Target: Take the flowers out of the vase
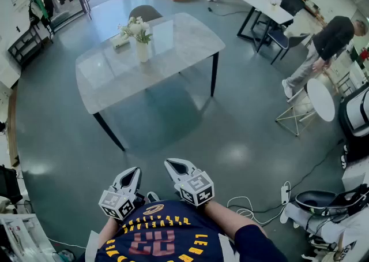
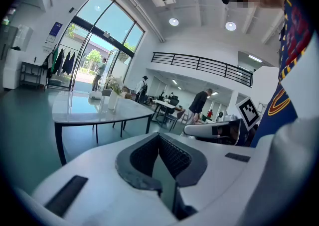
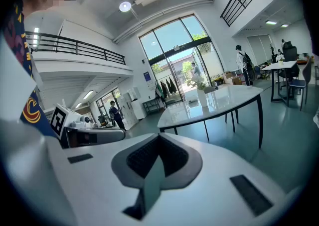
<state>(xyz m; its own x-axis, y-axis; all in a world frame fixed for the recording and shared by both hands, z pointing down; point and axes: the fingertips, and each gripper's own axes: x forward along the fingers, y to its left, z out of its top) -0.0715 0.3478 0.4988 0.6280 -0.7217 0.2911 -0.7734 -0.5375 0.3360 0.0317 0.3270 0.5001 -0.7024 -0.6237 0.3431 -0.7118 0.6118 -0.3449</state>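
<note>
Grippers at bottom centre, near torso: left gripper (image 1: 132, 172) and right gripper (image 1: 174, 167) tilted slightly downward, jaws pressed together, empty. One vase (image 1: 142, 51) holding flowers (image 1: 136, 28) stands upper left on one table (image 1: 184, 41).

whites and greys over teal
white, green-leaved flowers (image 1: 136, 29); white vase (image 1: 142, 51); pale grey marbled, black-legged table (image 1: 184, 41); teal floor (image 1: 173, 128); navy shirt (image 1: 161, 238), yellow lettering.
</note>
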